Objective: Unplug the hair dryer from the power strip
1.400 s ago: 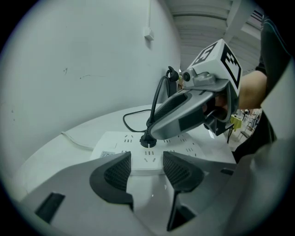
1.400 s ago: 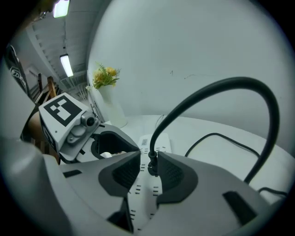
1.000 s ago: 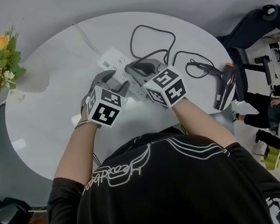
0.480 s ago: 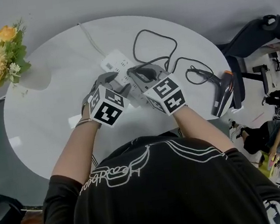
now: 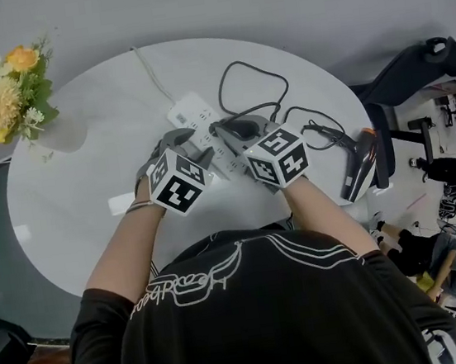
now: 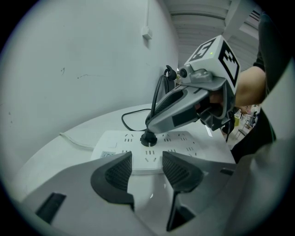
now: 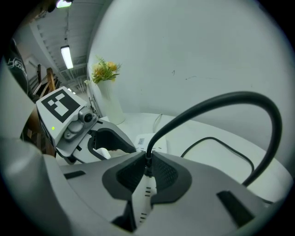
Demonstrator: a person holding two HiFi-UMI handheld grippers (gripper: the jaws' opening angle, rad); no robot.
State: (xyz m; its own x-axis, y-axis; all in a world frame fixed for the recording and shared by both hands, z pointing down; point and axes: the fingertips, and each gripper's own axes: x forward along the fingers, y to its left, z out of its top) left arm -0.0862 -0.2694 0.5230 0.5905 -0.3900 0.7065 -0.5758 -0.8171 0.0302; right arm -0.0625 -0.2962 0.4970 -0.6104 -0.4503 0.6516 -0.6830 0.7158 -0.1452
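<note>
Your left gripper [image 6: 147,167] keeps its jaws apart before the power strip [image 6: 180,139]; your right gripper [image 6: 150,130] sits on the black plug [image 6: 148,140].

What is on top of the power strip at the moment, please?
A black plug sits in a socket of the power strip, with the right hand-held gripper shut on it. Its prongs are hidden inside the socket.

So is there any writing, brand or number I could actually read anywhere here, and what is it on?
None can be read for certain.
Black shirt: white script print, upside down here, not legible.
Label on the power strip: too small.
Marker cubes: black-and-white patterns, no words.
</note>
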